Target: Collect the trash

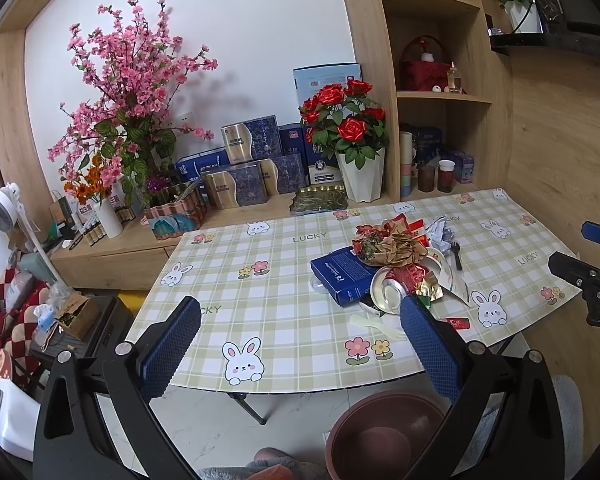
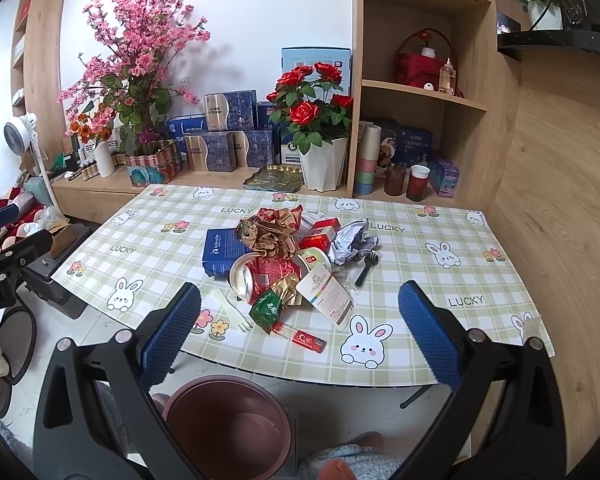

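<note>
Trash pile [image 2: 288,268] heaped mid-table, crumpled wrappers, blue box [image 2: 222,250], black fork [image 2: 366,266]

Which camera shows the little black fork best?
The right wrist view shows the black fork best: it lies in the open beside the crumpled paper, prongs and handle both visible. In the left wrist view the fork is farther off, smaller and crowded against the trash pile.

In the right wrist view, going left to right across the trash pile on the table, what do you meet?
Blue box → white plastic spork → crumpled brown-gold wrapper → crumpled white paper → black plastic fork.
</note>
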`<state>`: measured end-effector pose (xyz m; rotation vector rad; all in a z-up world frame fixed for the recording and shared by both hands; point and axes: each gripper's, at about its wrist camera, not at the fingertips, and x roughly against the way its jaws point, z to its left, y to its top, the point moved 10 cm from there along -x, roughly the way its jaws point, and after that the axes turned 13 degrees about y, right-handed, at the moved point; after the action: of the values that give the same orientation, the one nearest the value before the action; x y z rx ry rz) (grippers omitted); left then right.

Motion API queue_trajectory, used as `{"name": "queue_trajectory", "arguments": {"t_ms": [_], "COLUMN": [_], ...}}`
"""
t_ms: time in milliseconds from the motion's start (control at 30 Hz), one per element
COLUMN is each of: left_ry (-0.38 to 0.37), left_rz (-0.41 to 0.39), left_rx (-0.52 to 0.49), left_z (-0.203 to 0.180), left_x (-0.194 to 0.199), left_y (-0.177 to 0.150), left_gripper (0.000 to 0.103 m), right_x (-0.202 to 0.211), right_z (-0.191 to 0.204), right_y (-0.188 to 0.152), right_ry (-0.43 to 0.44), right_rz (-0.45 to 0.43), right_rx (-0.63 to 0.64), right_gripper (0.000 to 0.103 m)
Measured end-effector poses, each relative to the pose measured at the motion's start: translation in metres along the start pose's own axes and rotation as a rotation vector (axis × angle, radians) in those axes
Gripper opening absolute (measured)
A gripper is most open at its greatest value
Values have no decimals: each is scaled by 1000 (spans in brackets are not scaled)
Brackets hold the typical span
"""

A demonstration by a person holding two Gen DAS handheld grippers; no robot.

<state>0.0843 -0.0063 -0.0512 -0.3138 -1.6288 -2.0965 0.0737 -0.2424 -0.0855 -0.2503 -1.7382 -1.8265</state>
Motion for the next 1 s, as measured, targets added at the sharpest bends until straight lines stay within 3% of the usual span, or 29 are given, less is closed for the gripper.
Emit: {"name": "queue_trajectory", "arguments": {"t_ms": [433, 633, 900, 1000], "left_ry": [-7, -34, -70, -97], "left_rz": [6, 21, 47, 98], "left_rx": [-5, -4, 13, 5], "left_z": [-6, -8, -12, -21], "left_x": [-3, -11, -35, -54], "left_y": [-5, -13, -29, -39], "left_gripper": [98, 98, 98, 98], "right_x": [-6, -16, -32, -38], "right_z": [2, -7, -20, -30], "right_y": [-6, -17, -28, -31], "right_ry": [-1, 6, 11, 17], "right_rz": [13, 27, 32, 10], "right_rx": [-10, -77, -122, -142], "right_gripper": [97, 97, 98, 98]}}
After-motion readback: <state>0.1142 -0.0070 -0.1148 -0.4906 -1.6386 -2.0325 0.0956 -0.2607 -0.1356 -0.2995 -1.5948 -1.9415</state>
